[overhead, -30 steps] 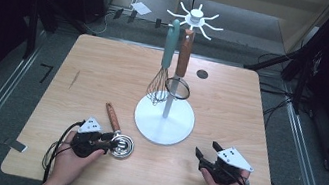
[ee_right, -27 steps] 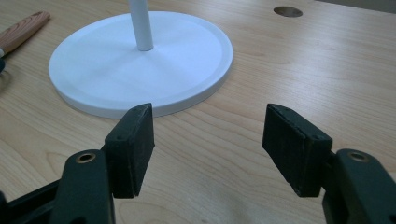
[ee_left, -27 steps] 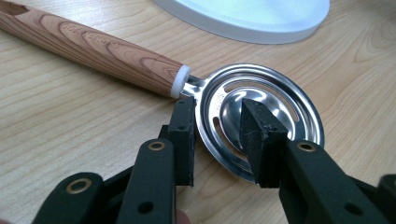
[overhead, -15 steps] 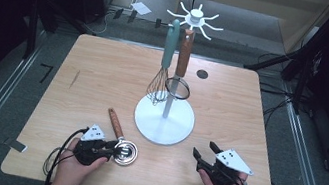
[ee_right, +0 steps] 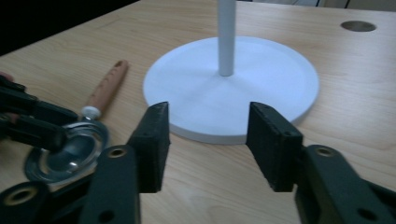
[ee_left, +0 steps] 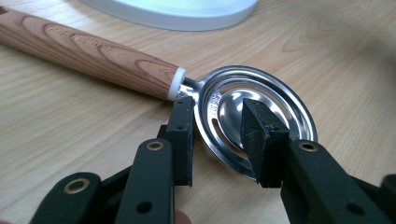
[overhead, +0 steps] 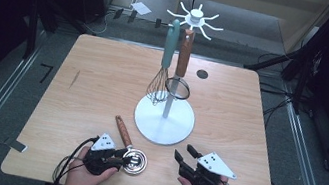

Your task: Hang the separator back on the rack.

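Left hand-held gripper [ee_left: 217, 140] clamped on the rim of a wood-handled metal strainer [ee_left: 243, 105] on the worktop [overhead: 97, 86], right hand-held gripper [ee_right: 208, 140] held part-open and empty, jaws just closing, white stand base [ee_right: 261, 88] just ahead.

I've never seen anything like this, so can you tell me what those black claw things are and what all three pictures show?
A person sits at a wooden table and holds a two-jaw gripper in each hand. One picture looks down from above; the other two come from little cameras riding on the grippers. The left gripper has its jaws around the rim of a shiny metal egg separator with a wooden handle, lying on the table. The right gripper is open with nothing between its jaws, pointing at a white stand. A whisk and a small strainer hang from that stand.
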Available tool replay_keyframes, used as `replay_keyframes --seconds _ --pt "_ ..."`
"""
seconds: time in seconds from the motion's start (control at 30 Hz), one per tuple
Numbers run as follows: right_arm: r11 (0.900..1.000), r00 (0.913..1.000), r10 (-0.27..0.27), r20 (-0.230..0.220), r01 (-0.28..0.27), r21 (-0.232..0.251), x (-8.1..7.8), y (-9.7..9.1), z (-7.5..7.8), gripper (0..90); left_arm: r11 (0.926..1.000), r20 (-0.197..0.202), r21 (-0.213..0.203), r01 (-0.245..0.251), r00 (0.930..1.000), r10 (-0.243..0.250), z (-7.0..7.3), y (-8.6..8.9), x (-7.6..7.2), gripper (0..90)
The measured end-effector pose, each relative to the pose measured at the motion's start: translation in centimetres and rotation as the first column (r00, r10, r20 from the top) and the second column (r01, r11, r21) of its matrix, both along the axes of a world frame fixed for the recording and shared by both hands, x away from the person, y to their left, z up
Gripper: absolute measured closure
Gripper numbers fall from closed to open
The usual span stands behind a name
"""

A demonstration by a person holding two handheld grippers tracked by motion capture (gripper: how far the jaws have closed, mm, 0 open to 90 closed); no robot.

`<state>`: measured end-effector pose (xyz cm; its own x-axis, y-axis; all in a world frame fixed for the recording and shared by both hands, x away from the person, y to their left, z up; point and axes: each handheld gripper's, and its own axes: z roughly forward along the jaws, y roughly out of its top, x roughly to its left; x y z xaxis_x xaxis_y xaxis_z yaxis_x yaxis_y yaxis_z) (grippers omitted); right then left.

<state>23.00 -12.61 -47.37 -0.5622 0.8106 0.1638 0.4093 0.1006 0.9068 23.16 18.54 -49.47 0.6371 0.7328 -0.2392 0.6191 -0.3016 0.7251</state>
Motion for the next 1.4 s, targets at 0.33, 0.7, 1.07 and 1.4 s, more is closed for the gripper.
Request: replay_keyframes --seconds 0.33,0.7,1.07,1.4 --pt "0.9903 0.9889 0.138 -0.054 -0.138 0.017 -1.3 3.3 -0.3 78.2 0.9980 0.032 -0.018 0.060 0.9977 -0.059 0.0 -1.1 -0.6 54.9" --pt "0.9776 0.9725 0.206 -0.109 -0.209 -0.022 -1.2 5.6 -1.5 87.1 0.9982 0.114 -0.059 -0.001 0.9935 0.007 1.4 4.1 0.1 50.5" --pt "0.9616 0.9511 0.251 -0.180 -0.266 -0.066 -1.1 7.1 -2.5 87.7 0.9756 0.101 -0.101 -0.195 0.9735 0.205 1.1 10.3 2.1 46.3" --pt "0.9495 0.9428 0.267 -0.200 -0.293 -0.113 -0.9 7.1 -2.9 87.3 0.9573 0.074 -0.105 -0.270 0.9577 0.278 0.9 12.2 2.7 46.0"
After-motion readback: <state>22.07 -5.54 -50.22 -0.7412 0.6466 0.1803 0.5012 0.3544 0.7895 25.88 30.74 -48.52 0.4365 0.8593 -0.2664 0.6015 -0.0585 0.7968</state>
